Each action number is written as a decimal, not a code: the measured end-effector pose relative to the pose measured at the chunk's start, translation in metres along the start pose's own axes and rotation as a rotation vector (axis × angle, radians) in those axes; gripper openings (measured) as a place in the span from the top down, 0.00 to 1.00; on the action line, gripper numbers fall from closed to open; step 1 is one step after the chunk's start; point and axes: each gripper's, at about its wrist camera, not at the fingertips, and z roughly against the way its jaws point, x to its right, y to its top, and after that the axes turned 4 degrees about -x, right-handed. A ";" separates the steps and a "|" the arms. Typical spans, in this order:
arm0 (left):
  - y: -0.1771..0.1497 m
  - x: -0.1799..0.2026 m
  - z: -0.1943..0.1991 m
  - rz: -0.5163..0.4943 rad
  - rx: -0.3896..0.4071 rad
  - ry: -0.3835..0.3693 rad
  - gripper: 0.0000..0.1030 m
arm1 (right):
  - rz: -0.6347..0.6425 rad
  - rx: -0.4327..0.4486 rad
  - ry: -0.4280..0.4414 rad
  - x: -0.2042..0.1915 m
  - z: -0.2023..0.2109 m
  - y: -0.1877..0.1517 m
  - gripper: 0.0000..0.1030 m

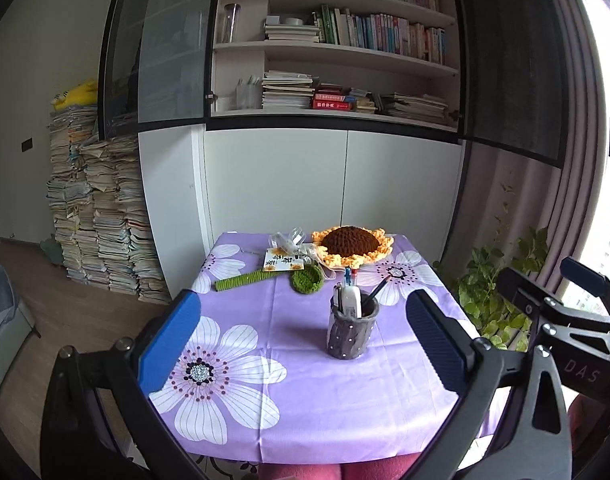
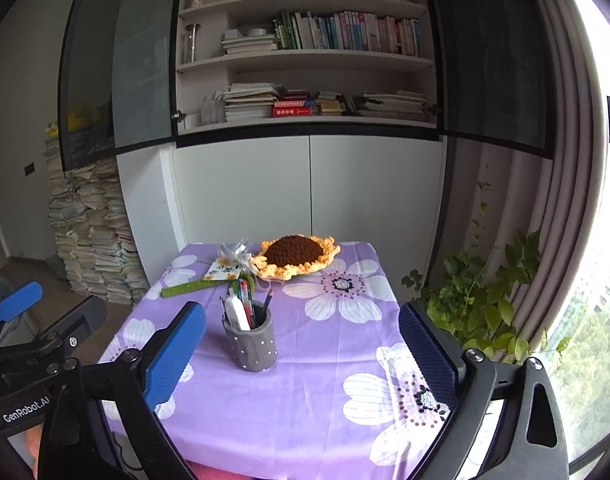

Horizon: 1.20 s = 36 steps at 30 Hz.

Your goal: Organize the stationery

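Observation:
A grey dotted pen holder (image 1: 351, 334) (image 2: 251, 342) stands upright on the purple flowered tablecloth (image 1: 305, 380) (image 2: 325, 360), with pens, a pencil and a white correction tape in it. My left gripper (image 1: 305, 344) is open above the table's near edge, nothing between its blue pads, the holder ahead between them. My right gripper (image 2: 301, 356) is open too and holds nothing; the holder stands just right of its left pad (image 2: 173, 356). Each gripper also shows at the edge of the other's view: the right gripper (image 1: 561, 304), the left gripper (image 2: 21, 312).
A crocheted sunflower (image 1: 351, 246) (image 2: 297, 258), its green stem (image 1: 245, 280), a green crocheted leaf (image 1: 307, 280) and a tagged ribbon (image 1: 285, 258) lie at the table's far side. Behind stand a white cabinet (image 1: 273, 180), stacked papers (image 1: 97, 216) and a leafy plant (image 2: 477, 300).

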 end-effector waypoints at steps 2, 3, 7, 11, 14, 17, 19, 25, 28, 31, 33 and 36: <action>-0.001 -0.001 -0.001 0.004 -0.015 -0.008 0.01 | 0.002 0.022 -0.016 -0.001 0.005 0.001 0.03; -0.001 -0.002 -0.002 0.007 -0.022 -0.011 0.01 | 0.005 0.023 -0.017 -0.001 0.006 0.001 0.03; -0.002 -0.005 -0.006 0.010 -0.041 0.004 0.01 | -0.005 0.013 -0.005 0.000 0.007 0.000 0.03; -0.003 -0.005 -0.006 0.011 -0.046 0.002 0.01 | 0.010 0.007 -0.006 -0.002 0.007 -0.003 0.03; -0.004 -0.005 -0.006 0.009 -0.044 0.007 0.01 | 0.009 0.001 -0.001 -0.003 0.006 -0.005 0.03; -0.004 -0.006 -0.005 0.010 -0.039 0.008 0.01 | 0.009 -0.003 0.001 -0.003 0.005 -0.005 0.03; -0.003 -0.006 -0.005 0.009 -0.037 0.006 0.01 | 0.008 -0.001 0.001 -0.003 0.005 -0.005 0.03; -0.003 -0.007 -0.005 0.005 -0.034 0.009 0.01 | 0.009 -0.001 0.001 -0.003 0.004 -0.005 0.03; -0.004 -0.006 -0.006 0.004 -0.035 0.008 0.01 | 0.008 -0.003 0.001 -0.003 0.004 -0.006 0.03; -0.004 -0.006 -0.006 0.001 -0.033 0.008 0.01 | 0.008 -0.001 0.001 -0.003 0.004 -0.005 0.03; -0.004 -0.006 -0.007 -0.002 -0.033 0.010 0.01 | 0.008 -0.001 0.002 -0.002 0.004 -0.005 0.03; -0.003 -0.006 -0.008 -0.004 -0.032 0.008 0.01 | 0.009 -0.002 0.003 -0.002 0.004 -0.005 0.03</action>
